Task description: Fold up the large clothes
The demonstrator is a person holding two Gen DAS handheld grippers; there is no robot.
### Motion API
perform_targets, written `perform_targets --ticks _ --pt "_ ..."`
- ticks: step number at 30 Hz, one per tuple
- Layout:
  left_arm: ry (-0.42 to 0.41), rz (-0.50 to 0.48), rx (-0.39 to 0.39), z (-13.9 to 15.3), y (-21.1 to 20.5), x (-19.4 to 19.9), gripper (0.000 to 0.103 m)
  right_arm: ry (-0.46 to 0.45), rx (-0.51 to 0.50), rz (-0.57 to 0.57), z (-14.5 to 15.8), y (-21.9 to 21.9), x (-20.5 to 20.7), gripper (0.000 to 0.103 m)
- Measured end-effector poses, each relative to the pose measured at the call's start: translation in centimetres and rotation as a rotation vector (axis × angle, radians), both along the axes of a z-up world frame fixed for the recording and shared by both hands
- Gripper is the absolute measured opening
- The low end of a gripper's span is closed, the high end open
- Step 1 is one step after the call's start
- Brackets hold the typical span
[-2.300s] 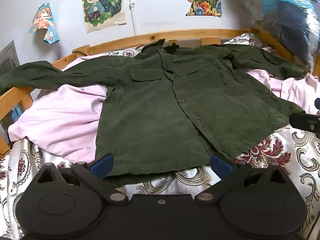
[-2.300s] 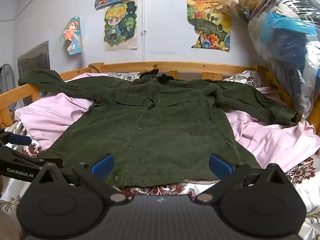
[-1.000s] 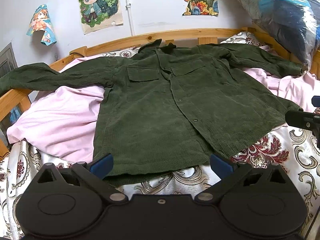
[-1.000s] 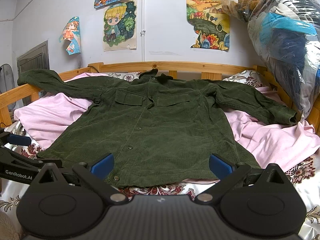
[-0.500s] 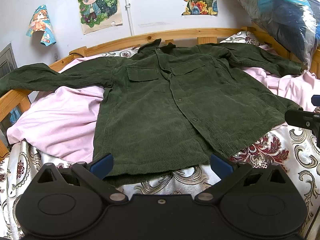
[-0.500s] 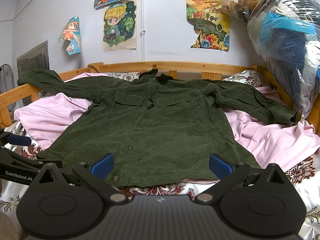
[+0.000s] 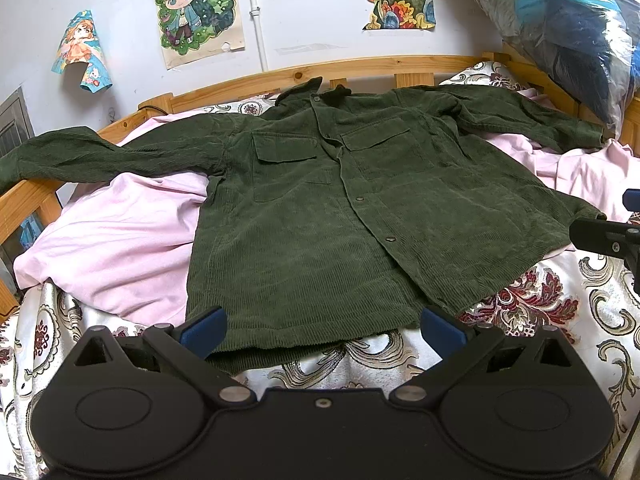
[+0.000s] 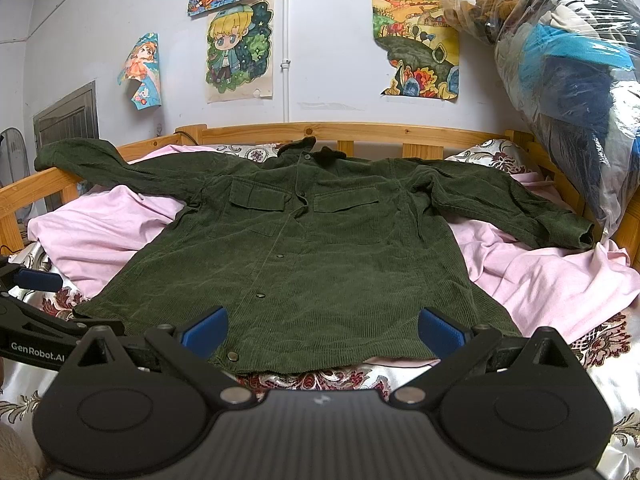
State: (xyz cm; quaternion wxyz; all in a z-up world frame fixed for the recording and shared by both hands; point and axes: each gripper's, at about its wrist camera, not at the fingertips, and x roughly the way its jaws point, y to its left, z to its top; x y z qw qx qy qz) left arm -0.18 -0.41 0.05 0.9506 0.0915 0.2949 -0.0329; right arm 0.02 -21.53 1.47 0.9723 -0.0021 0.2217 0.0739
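Left wrist: left claw (image 7: pixel 323 326) spread wide, empty, just above hem of green corduroy shirt (image 7: pixel 340 208) lying flat, buttoned, on bed (image 7: pixel 560 300). Right claw (image 8: pixel 322 326) likewise released; possibly touching hem.

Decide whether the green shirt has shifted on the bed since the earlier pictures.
No. The green shirt lies spread flat as before, its collar still just below the wooden headboard rail and its left sleeve still draped over the side rail.
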Motion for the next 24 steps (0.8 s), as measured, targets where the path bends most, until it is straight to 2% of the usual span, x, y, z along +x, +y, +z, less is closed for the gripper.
perform_targets --ticks 24 --pt "0.011 0.001 0.003 -0.38 0.27 0.22 0.102 0.01 -0.004 0.004 0.01 -0.03 0.06 0.103"
